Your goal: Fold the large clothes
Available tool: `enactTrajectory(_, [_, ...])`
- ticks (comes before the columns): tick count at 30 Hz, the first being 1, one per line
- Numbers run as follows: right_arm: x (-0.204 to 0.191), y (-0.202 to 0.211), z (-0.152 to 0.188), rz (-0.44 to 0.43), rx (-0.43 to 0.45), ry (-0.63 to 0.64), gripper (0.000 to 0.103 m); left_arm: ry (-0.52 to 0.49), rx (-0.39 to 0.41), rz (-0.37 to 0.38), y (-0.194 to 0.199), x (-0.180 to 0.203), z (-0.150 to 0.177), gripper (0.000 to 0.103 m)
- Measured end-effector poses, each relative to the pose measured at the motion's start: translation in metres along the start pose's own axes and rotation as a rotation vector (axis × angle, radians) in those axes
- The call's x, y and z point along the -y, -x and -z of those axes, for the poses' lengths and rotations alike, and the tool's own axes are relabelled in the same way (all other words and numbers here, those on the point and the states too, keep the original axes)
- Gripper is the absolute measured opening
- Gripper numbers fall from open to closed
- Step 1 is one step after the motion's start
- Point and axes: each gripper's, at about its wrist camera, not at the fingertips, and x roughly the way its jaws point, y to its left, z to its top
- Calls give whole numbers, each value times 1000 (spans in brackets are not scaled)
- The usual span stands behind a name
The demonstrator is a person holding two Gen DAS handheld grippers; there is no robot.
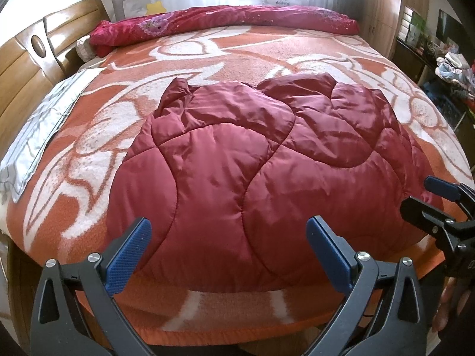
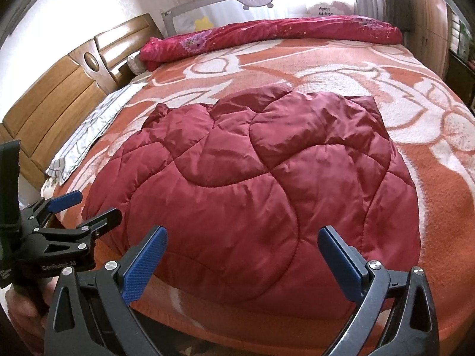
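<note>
Jacket lies on the blanket, untouched. Left gripper and right gripper hover wide apart; next, grasp its near hem.

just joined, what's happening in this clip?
A person holds a two-finger gripper in each hand over a bed. A dark red quilted jacket lies on the orange-and-white blanket, bunched into a rough, uneven bundle. Both the left gripper and the right gripper are open and hover near the garment's near edge, gripping nothing. A rolled red floral quilt lies along the far side of the bed.
</note>
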Motion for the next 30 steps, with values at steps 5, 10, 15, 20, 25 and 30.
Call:
enactTrajectory(5, [2, -1, -1, 0, -2, -1, 102, 0, 0, 0, 0, 0, 0, 103])
enactTrajectory(10, [2, 0, -1, 0, -2, -1, 102, 0, -1, 0, 0, 1, -1, 103])
enactTrajectory(15, [3, 0, -2, 0, 0, 0, 102, -6, 2, 1, -2, 1, -3, 103])
enactTrajectory(20, [3, 1, -4, 0, 2, 1, 102, -14, 4, -1, -3, 0, -5, 103])
enactTrajectory(25, [3, 3, -7, 0, 5, 1, 102, -17, 5, 0, -3, 0, -6, 103])
enactTrajectory(30, [3, 4, -9, -1, 8, 1, 102, -19, 7, -1, -3, 1, -7, 103])
